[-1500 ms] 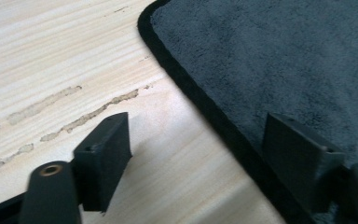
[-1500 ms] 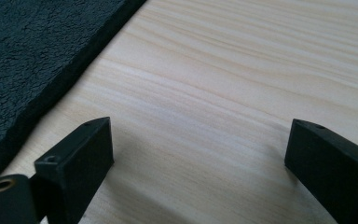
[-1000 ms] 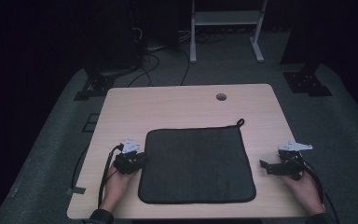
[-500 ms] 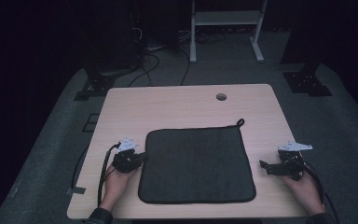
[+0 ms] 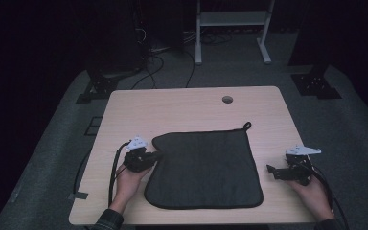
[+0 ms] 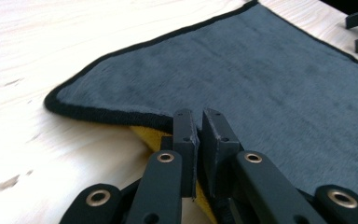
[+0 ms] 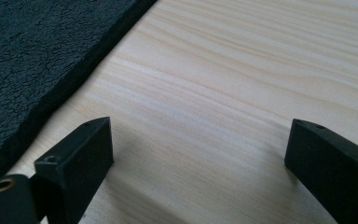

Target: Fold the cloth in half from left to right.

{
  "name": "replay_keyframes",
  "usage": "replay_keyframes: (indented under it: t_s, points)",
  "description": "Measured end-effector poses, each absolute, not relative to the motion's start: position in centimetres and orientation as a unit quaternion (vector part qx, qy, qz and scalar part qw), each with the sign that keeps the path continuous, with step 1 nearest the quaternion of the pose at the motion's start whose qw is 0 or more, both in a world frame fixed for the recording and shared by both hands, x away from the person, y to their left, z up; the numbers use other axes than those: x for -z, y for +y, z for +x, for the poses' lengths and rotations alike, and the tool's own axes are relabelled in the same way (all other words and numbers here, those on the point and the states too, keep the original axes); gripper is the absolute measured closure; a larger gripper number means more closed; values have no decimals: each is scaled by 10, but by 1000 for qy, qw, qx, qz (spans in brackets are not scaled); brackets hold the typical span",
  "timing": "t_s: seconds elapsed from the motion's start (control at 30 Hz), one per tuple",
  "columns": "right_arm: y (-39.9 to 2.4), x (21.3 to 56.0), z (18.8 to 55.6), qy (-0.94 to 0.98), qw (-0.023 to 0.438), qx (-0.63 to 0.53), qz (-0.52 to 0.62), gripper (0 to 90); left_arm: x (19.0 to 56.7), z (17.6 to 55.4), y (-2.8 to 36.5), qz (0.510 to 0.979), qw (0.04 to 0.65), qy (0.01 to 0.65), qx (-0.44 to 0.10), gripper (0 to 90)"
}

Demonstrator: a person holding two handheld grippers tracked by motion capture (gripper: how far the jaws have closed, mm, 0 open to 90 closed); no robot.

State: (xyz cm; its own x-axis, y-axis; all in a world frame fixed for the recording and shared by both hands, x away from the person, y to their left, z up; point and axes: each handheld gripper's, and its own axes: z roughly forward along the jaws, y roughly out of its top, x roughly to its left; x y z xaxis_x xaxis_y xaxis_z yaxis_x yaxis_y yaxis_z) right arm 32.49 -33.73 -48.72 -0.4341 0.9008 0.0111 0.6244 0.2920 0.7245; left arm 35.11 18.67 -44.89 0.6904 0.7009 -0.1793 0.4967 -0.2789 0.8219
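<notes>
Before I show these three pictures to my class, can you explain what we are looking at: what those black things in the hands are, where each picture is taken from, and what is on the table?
A person sits at a wooden table and holds a two-jaw grasping tool in each hand. The high view looks down from above the person. The other two pictures come from small cameras riding on the tools, looking along their black jaws.

On the table lies a dark grey cloth with a black edge and a small hanging loop. The left tool has its jaws shut on the cloth's near left edge and has lifted it a little, so a yellow underside shows. The right tool rests beside the cloth with its jaws wide open over bare wood, holding nothing.
</notes>
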Motion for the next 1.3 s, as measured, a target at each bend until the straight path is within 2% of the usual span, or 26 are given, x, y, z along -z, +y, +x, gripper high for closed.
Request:
replay_keyframes:
  t_s: [1.3]
  points:
    - [-337, 487, 325, 777, 205, -336, 491, 69, 436, 377, 60, 812, 507, 287, -35, 849]
